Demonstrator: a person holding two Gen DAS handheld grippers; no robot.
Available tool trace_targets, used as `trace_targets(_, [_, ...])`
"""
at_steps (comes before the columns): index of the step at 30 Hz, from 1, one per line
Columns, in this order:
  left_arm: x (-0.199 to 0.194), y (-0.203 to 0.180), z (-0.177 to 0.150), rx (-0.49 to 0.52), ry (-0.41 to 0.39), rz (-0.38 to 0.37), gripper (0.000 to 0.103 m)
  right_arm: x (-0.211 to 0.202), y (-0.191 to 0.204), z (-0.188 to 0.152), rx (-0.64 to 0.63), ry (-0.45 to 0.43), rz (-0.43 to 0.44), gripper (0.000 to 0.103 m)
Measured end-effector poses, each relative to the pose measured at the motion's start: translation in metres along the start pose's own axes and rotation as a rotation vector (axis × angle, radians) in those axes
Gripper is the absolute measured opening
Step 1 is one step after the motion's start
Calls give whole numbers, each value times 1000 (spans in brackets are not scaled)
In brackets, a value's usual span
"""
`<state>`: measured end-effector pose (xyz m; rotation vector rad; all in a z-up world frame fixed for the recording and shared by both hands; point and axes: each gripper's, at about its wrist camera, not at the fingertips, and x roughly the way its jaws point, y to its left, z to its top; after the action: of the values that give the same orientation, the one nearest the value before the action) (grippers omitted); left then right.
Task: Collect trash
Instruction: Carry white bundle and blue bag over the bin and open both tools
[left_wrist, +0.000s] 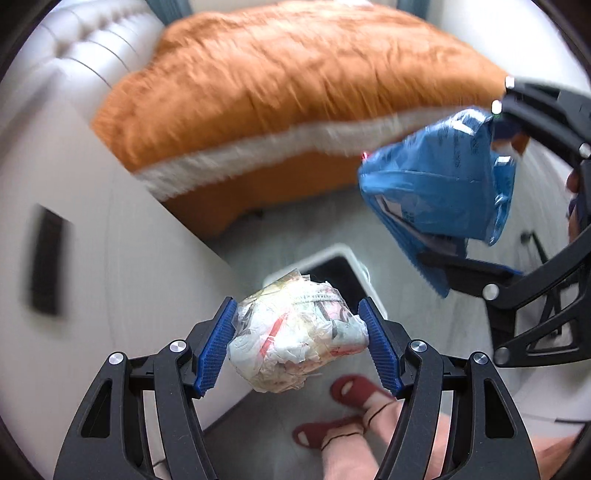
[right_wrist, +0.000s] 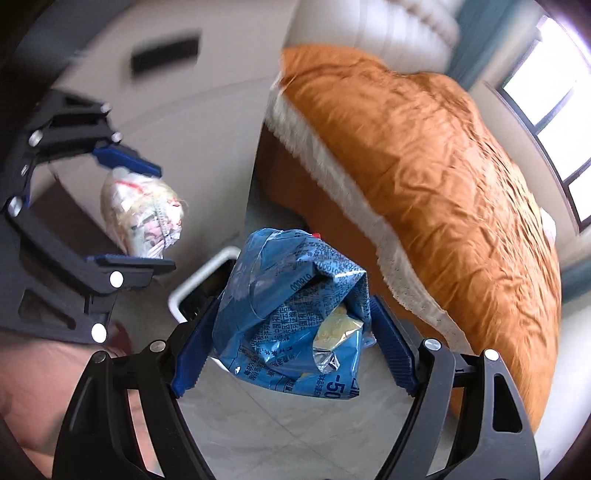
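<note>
Blue ribbed pads of the left claw (left_wrist: 299, 345) clamp a crumpled clear bundle of wrappers (left_wrist: 295, 332) from both sides, the claw tilted steeply toward the floor. Just beyond the bundle, lower down, sits a white-rimmed bin (left_wrist: 343, 266) on the pale floor (left_wrist: 303, 236). Off to its right, the right claw (right_wrist: 291, 347) also angles down and grips a blue snack bag (right_wrist: 295, 302); the bin's rim (right_wrist: 199, 280) shows just past that bag. Farther out lies a bed with an orange cover (left_wrist: 295, 81).
</note>
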<state>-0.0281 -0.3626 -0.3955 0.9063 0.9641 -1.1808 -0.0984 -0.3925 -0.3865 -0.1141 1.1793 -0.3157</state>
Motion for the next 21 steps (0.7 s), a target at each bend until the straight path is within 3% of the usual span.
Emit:
trace_targets(11, [172,11,-39,-56,106,-84,68,170,53,-54,-244,81,83,80])
trace_targets(12, [184,12,-43,-62,106,-87,78,186,55,-58,-252,89,95,83])
trace_targets(13, [193,12,-46,-69,109,-85,99,195,56,-60,-263,101,102,94])
trace_targets(14, [203,11,-48,-75,112,-76,98,204,60,-63,-278,117,105,99])
trace_targets(21, [229,9,-59,-74,142,-68,98,226,66,-74,-304,163,94,99])
